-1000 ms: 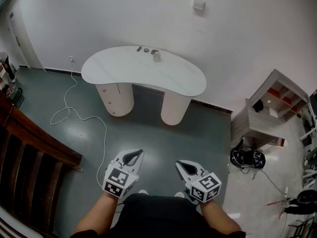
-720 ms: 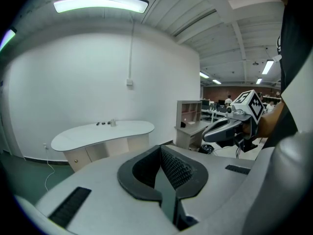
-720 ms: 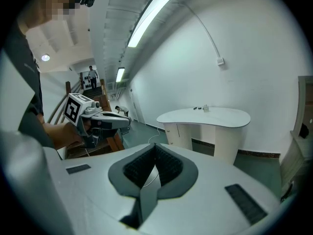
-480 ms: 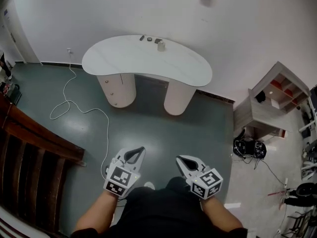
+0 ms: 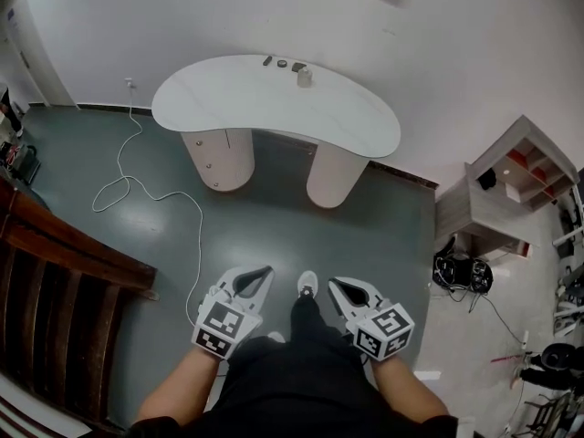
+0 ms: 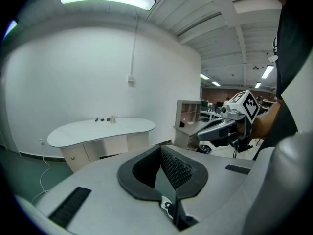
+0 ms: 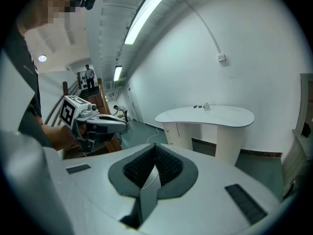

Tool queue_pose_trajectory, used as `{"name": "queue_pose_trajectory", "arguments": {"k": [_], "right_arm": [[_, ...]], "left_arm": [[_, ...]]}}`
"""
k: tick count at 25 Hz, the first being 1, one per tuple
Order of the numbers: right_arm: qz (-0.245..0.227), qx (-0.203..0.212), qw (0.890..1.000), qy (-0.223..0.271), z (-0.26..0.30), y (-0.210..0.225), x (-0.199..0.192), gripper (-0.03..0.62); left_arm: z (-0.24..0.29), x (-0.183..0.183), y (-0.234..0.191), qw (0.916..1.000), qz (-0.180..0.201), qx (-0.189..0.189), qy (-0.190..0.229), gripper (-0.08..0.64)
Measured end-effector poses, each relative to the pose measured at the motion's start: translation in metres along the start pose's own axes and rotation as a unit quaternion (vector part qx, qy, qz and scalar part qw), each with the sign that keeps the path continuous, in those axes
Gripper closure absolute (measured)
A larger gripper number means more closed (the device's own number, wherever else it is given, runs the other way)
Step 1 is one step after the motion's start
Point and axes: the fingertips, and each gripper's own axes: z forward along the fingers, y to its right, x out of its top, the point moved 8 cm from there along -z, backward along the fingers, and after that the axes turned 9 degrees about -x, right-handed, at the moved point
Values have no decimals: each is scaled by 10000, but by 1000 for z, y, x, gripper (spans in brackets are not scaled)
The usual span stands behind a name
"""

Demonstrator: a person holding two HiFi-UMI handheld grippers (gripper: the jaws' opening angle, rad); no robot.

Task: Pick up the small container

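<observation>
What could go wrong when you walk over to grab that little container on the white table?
The white cable snakes over the floor left of the path; a foot might catch it. The small container stands far back on the table beside small dark items, so a reach could knock those. The left gripper and right gripper have shut jaws.

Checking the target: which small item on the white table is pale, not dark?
The small container at the group's right end; the other items are dark and lower.
</observation>
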Motion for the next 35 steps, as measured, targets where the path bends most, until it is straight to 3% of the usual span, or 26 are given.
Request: {"name": "queue_pose_trajectory", "arguments": {"k": [7, 19, 35], "right_arm": [[33, 84, 9999, 75, 48, 39, 27, 597], [152, 178, 9997, 93, 118, 130, 84, 596], [-100, 553, 9983, 158, 186, 226, 144, 595]], "left_arm": [[28, 9, -38, 9998, -117, 124, -107, 544], [108, 71, -119, 9994, -244, 250, -48, 544], [190, 124, -183, 9981, -267, 549, -40, 544]]}}
